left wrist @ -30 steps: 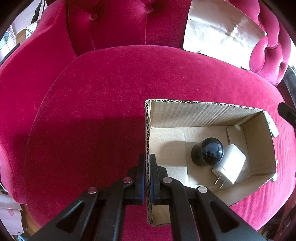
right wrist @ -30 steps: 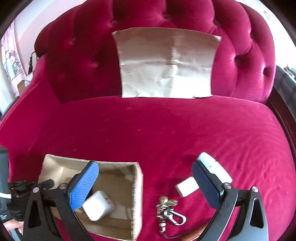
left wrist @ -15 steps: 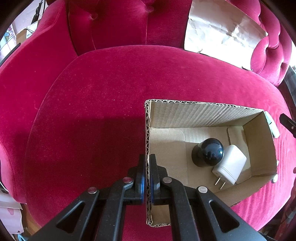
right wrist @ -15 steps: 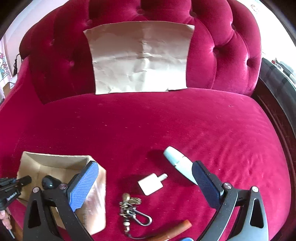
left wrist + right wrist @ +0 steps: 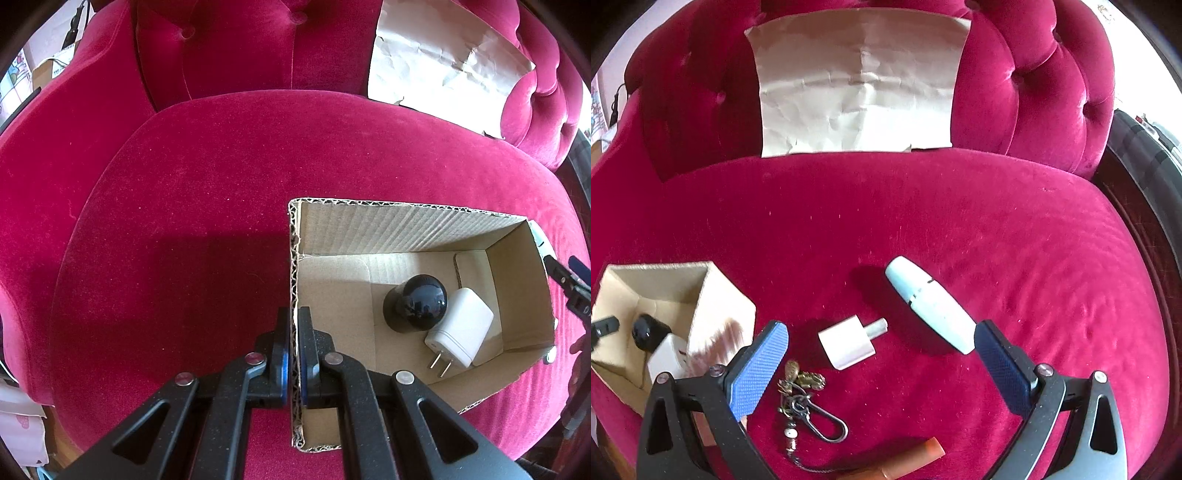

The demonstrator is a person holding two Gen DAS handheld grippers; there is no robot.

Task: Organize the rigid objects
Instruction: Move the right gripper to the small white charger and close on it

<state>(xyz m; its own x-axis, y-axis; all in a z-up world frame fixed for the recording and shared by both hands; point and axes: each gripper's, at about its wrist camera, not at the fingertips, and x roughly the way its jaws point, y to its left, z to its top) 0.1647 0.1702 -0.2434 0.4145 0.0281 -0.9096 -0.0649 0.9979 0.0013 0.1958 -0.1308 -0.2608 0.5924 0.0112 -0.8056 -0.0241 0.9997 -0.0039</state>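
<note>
Plush crimson velvet covers the sofa [image 5: 923, 221], with creased matt paper [image 5: 857, 85] at upper centre. At lower left, a raw corrugated cardboard box [image 5: 406, 225] holds a glossy black ball [image 5: 424, 301] and smooth white plastic charger [image 5: 460, 328]; tarnished metal keys [image 5: 805, 395] lie alongside.

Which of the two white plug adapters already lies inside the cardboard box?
The white adapter with two flat metal prongs, beside the black ball. The other adapter, with one round stub, lies on the red cushion.

No legible text anywhere.
</note>
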